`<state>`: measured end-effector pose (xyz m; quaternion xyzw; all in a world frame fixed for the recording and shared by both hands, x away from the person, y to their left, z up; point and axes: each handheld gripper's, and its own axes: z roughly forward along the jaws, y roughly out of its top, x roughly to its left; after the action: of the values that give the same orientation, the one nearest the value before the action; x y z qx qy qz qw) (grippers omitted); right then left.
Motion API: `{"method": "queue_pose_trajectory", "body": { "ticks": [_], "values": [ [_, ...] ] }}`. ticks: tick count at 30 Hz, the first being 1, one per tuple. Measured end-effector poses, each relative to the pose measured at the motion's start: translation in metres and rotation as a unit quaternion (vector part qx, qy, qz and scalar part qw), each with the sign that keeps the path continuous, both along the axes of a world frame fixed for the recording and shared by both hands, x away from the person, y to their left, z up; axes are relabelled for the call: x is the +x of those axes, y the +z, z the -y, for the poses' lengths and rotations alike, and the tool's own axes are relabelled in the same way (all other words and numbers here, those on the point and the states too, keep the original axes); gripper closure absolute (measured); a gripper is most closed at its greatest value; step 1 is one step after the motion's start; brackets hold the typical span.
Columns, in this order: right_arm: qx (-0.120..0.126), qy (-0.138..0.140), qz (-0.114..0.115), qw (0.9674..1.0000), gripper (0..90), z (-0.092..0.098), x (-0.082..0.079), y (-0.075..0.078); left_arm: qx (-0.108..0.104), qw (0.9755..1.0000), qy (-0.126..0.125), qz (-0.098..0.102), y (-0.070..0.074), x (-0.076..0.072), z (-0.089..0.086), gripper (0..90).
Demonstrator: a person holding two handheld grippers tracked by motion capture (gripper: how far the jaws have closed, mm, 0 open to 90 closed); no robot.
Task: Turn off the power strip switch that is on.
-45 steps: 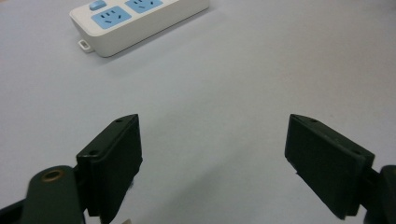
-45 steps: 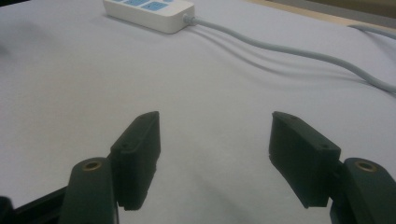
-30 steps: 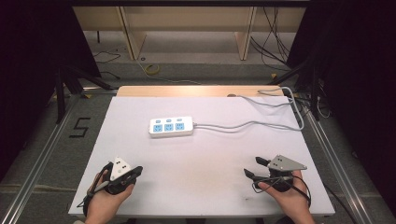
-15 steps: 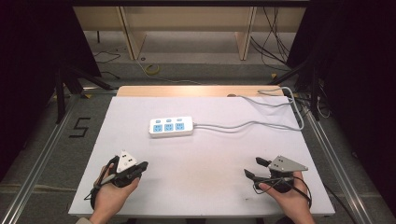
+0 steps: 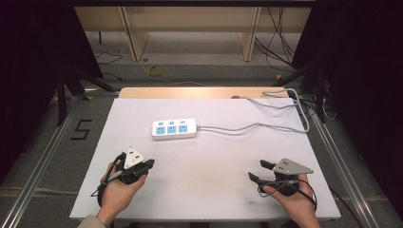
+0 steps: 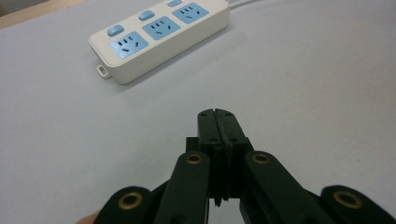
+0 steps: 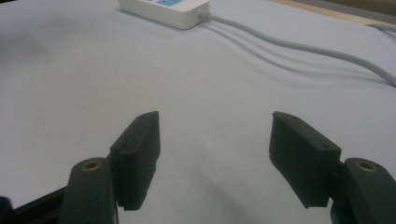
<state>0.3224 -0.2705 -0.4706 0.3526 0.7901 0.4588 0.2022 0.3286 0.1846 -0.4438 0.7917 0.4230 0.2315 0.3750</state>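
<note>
While its jaws are pressed flat together with no gap and nothing between them, the left gripper sits low over the near left part of the counter, held in the person's left hand; in the high view the same left gripper points toward the middle of the counter. Right gripper has jaws spread wide, bare counter between them, nothing held; in the high view it is at the near right, right hand under it, grey three-cornered plate on top, black cable looping at the hand. Grippers well apart from each other.

Power strip lies flat on the counter at the far middle, well apart from both grippers: white body, three blue sockets, three blue buttons along the far edge. In the left gripper view the power strip is ahead and to the left of the jaws. Grey cord runs from its right end across to the counter's right edge, then curves back along the far edge. In the right gripper view the cord leaves the strip's end at top.

Floor to the left carries a black "5" mark.
</note>
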Motion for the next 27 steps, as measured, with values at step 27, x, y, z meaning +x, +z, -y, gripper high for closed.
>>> {"method": "queue_pose_trajectory", "body": {
  "ticks": [27],
  "values": [
    [-0.004,0.002,-0.004,1.0,34.3,-0.001,0.001,-0.001,-0.001,1.0,0.003,0.008,0.006,0.024,0.013,89.6]
  ]
}}
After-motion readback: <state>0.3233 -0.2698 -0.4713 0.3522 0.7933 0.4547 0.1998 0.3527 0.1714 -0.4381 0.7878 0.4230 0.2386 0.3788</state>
